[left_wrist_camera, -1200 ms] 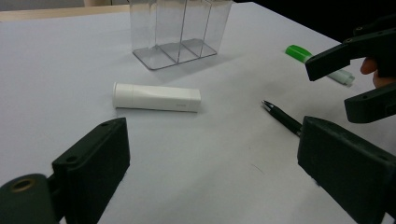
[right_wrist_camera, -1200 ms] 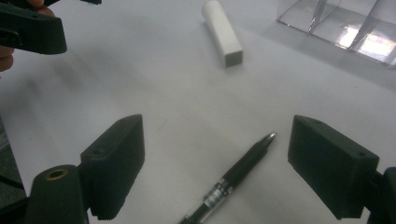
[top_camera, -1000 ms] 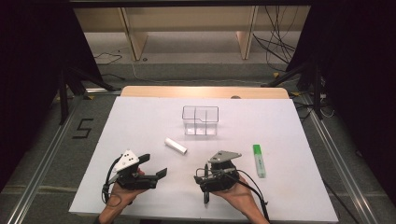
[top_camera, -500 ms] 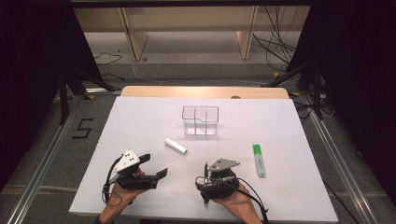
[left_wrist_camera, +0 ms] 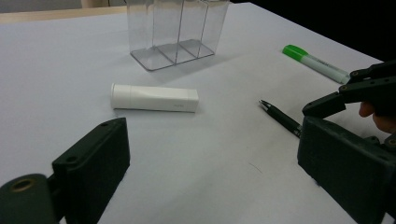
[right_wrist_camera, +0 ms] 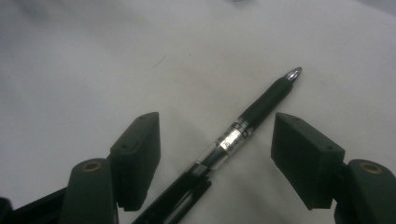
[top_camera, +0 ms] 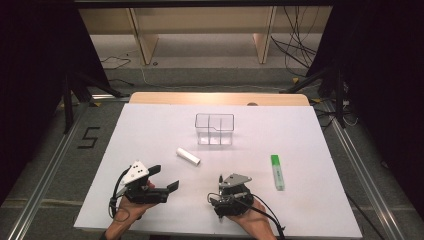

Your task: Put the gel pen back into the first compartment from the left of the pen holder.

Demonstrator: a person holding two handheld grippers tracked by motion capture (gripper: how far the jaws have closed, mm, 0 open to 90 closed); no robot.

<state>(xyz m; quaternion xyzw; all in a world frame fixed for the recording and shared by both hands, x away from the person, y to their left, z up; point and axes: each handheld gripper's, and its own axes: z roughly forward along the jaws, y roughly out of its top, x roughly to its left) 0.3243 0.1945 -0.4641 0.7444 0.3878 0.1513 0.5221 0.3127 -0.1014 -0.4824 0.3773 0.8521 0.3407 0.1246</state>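
A black pen (right_wrist_camera: 247, 121) lies on the white table, tip pointing away, between the open jaws of my right gripper (right_wrist_camera: 217, 128); the jaws stand on either side of its barrel without touching it. In the high view the right gripper (top_camera: 226, 192) sits near the front edge, with the pen's tip (top_camera: 220, 176) poking out ahead of it. My left gripper (top_camera: 165, 177) is open and empty at the front left. Its own view (left_wrist_camera: 219, 172) faces a white tube (left_wrist_camera: 154, 98), the pen (left_wrist_camera: 280, 116) and a clear divided box (left_wrist_camera: 177, 28).
The clear box (top_camera: 215, 129) stands mid-table, the white tube (top_camera: 188, 156) in front of it to the left. A green highlighter (top_camera: 277, 171) lies to the right of my right gripper. The table's front edge is just behind both hands.
My right gripper has slid a little toward the front edge, over the pen. The left gripper has stayed put.
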